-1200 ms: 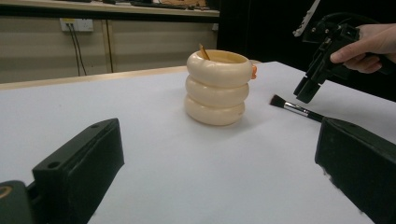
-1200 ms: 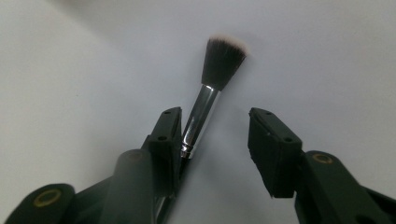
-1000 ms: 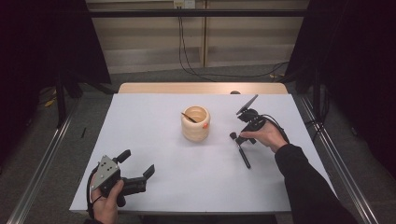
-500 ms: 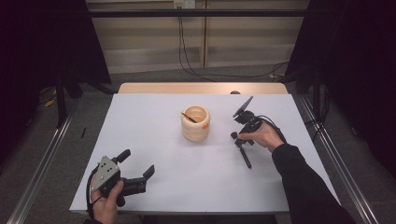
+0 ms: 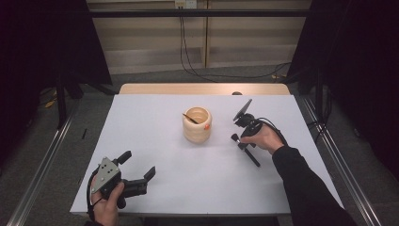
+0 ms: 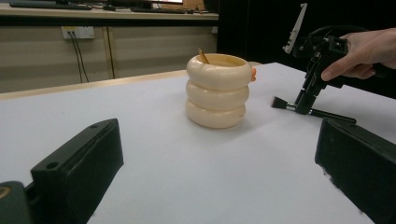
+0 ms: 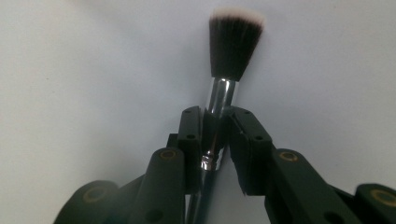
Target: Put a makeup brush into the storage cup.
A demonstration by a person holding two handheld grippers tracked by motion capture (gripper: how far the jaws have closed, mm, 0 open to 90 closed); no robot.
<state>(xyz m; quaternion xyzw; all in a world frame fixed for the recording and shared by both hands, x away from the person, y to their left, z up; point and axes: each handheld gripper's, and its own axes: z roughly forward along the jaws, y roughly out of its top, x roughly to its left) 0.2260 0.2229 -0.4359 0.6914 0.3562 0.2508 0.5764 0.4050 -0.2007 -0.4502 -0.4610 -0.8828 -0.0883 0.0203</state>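
Two black jaws of your right gripper (image 7: 215, 135) have just been closing and now sit around the shiny silver ferrule of a black-handled makeup brush with dark, pale-tipped bristles (image 7: 233, 46); in the right gripper view the left jaw lies against the metal, while the right jaw looks just beside it, so whether both pads press cannot be told for certain. From above, your right gripper (image 5: 241, 140) points down at the brush (image 5: 250, 156), which lies flat on the white table (image 5: 155, 117), bristles toward the cup and handle running back toward your sleeve. In the left gripper view the brush (image 6: 280, 102) still rests on the table under those jaws, and your right hand (image 6: 362, 51) wraps the gripper body. Just to the left of the brush stands a cream cup shaped like three stacked rings (image 5: 196, 125), near but not touching it, with a thin brown stick (image 5: 190, 118) leaning inside and a small orange spot on its rim. Your left gripper (image 5: 139, 172) rests well apart at the near left of the table, jaws spread wide with nothing between them, aimed toward the cup (image 6: 217, 91).
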